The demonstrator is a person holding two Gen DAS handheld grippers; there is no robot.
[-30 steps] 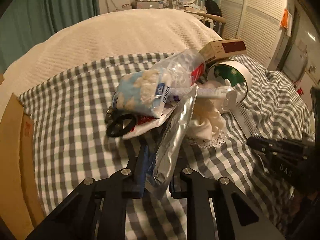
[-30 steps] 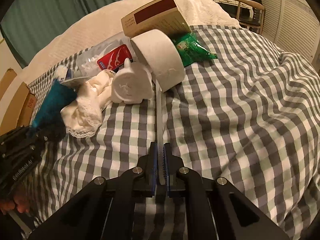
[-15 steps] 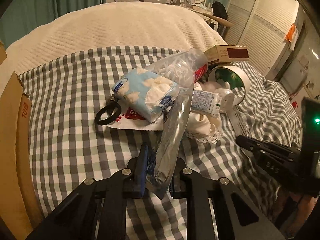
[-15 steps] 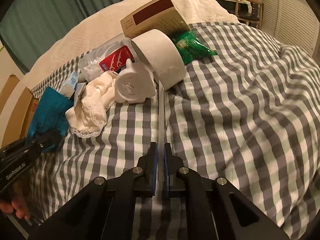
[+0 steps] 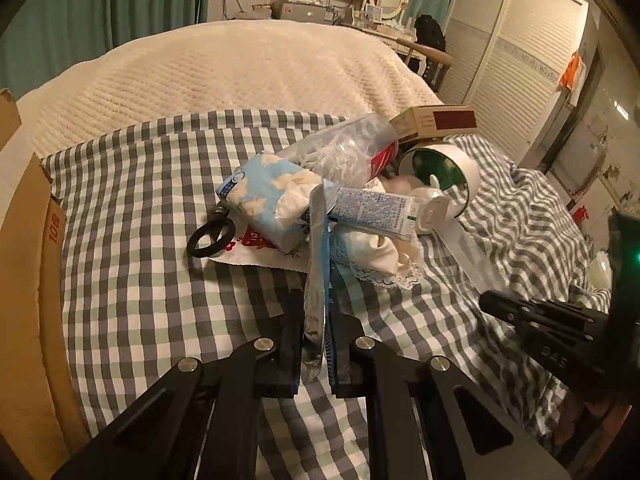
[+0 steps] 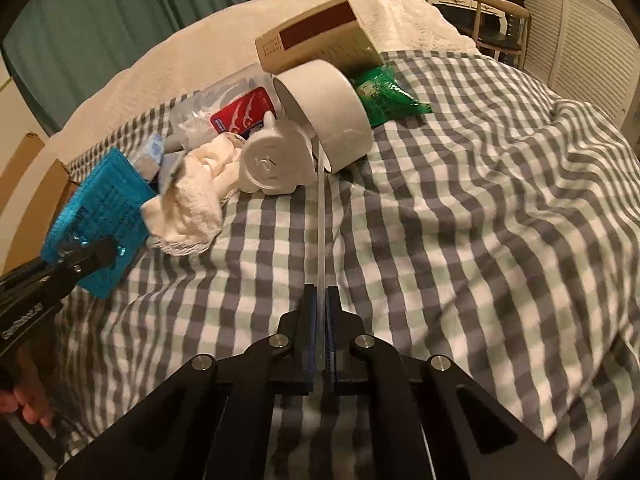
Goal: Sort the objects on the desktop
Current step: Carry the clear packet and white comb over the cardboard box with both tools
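Sorting barely started. Left tool [image 5: 314,332] is clenched on a flat blue-and-silver packet [image 5: 316,264], lifted edge-on clear of the pile. Right tool [image 6: 320,336] is clamped on the loose tape strip [image 6: 321,220] running from the white tape roll [image 6: 328,120]. Everything else is unsorted on the checked bedcover [image 6: 480,220]: tissue pack [image 5: 264,196], tube [image 5: 380,212], cloth [image 6: 192,196], box [image 6: 316,40], green bag [image 6: 384,96].

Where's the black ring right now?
In the left wrist view, the black ring lies on the checked cloth, left of the light-blue tissue pack.
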